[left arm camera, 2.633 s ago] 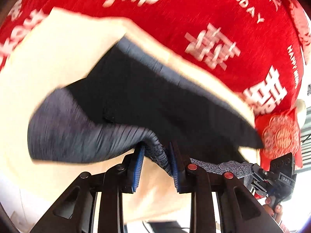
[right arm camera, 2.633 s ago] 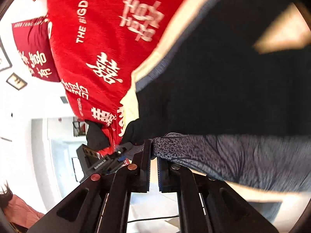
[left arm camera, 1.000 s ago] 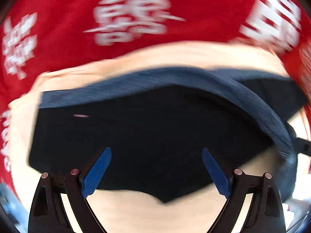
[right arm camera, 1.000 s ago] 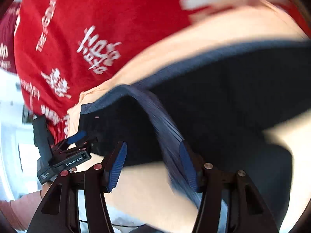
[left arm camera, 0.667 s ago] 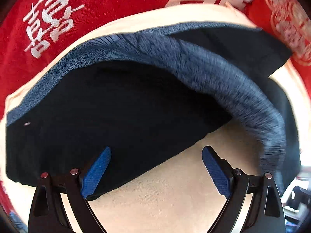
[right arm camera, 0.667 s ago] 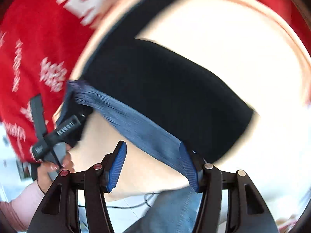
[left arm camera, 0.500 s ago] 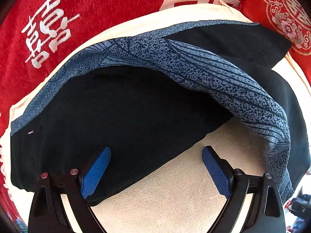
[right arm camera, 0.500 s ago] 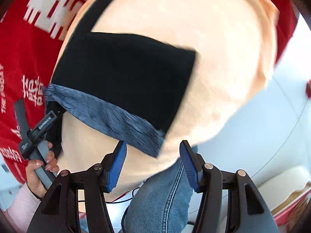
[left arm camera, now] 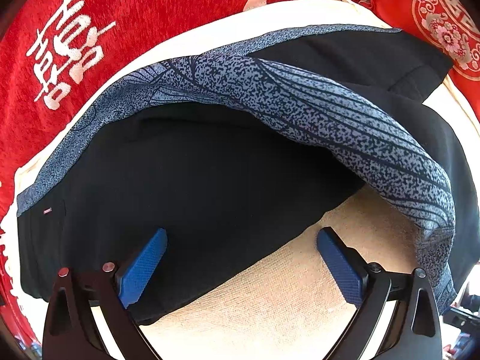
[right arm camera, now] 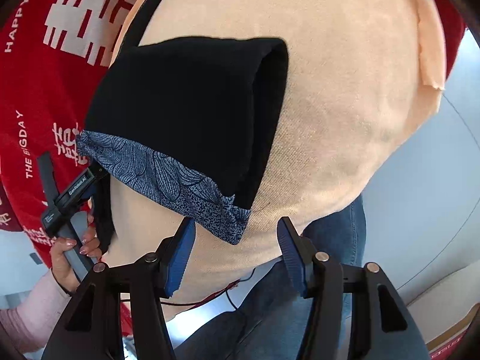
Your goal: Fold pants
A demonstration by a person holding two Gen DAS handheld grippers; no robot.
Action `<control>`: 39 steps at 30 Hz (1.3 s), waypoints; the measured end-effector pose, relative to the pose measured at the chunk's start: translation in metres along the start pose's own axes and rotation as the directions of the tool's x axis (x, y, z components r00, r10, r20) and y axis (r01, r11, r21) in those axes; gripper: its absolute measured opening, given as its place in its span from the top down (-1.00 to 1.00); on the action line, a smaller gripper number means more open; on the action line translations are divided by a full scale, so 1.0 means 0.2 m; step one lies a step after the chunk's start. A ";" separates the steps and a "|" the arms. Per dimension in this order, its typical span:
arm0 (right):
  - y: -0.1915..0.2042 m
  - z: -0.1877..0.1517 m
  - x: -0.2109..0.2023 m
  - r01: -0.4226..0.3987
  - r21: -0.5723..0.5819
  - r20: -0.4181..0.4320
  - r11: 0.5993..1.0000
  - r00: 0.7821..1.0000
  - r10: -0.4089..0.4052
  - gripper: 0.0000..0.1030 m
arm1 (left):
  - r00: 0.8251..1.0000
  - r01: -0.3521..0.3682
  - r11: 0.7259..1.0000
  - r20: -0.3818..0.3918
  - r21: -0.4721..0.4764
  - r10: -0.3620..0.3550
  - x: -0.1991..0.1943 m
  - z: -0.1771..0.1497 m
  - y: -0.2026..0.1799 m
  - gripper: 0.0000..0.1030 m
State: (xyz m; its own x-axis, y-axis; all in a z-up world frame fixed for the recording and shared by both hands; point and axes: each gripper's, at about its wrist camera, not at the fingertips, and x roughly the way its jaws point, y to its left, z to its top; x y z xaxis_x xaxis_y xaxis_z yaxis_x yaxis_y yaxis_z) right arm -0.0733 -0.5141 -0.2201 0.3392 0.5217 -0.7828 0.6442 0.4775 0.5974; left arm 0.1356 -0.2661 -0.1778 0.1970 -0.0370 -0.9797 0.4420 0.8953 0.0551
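The black pants (left arm camera: 210,186) with a blue-grey patterned waistband (left arm camera: 330,114) lie folded over on a cream towel (left arm camera: 285,294). In the right wrist view the folded pants (right arm camera: 192,105) show as a black block with the patterned band (right arm camera: 168,180) along its near edge. My left gripper (left arm camera: 240,267) is open and empty, its left finger over the black cloth's near edge. My right gripper (right arm camera: 237,255) is open and empty, just in front of the band's corner. The left gripper also shows in the right wrist view (right arm camera: 69,198), at the pants' left side.
A red blanket with white characters (left arm camera: 120,15) lies under the towel. A red patterned cushion (left arm camera: 444,21) sits at the far right. The towel's edge (right arm camera: 426,45) overhangs; the person's jeans (right arm camera: 300,300) and a cable show below it.
Both grippers held the waistband, then let go and opened. The pants now lie folded on the towel. My right gripper has drawn back from them; the left has barely moved.
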 end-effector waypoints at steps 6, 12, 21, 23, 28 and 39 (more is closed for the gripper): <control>0.08 0.03 0.03 -0.093 -0.026 -0.049 0.995 0.995 0.092 -0.18 | 1.000 -0.007 1.000 -0.020 -0.009 0.007 0.03 0.05 0.01 -0.96; 0.09 0.09 0.12 -0.116 -0.011 -0.133 0.993 0.985 0.114 0.94 | 0.999 -0.010 1.000 -0.040 -0.018 0.010 0.05 0.08 0.01 -0.96; 0.61 0.55 -0.32 -0.204 -0.278 -0.040 0.939 0.979 0.200 0.94 | 0.998 0.022 0.994 -0.054 -0.106 -0.028 0.02 0.25 0.03 -0.96; 0.74 0.74 -0.39 -0.191 -0.351 -0.019 0.917 0.980 0.196 0.94 | 0.999 0.022 0.991 -0.044 -0.130 -0.028 0.02 0.32 0.03 -0.96; 1.03 1.25 -0.46 -0.058 -0.492 0.063 0.869 0.993 0.102 0.94 | 1.000 0.015 0.979 -0.018 -0.203 -0.019 0.00 0.48 0.08 -0.96; 1.40 1.73 -0.35 0.300 -0.623 0.277 0.722 0.948 -0.155 -0.84 | 1.000 -0.017 0.946 -0.016 -0.323 0.012 -0.12 0.56 0.15 -0.96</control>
State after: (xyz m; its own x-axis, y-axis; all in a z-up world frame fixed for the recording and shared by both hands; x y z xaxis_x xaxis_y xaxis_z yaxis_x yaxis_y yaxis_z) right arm 0.3210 -0.6613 -0.0580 0.4119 0.2252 -0.8830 0.1398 0.9419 0.3054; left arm 0.2422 -0.2876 -0.1302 0.1880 -0.0185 -0.9820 0.1324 0.9912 0.0067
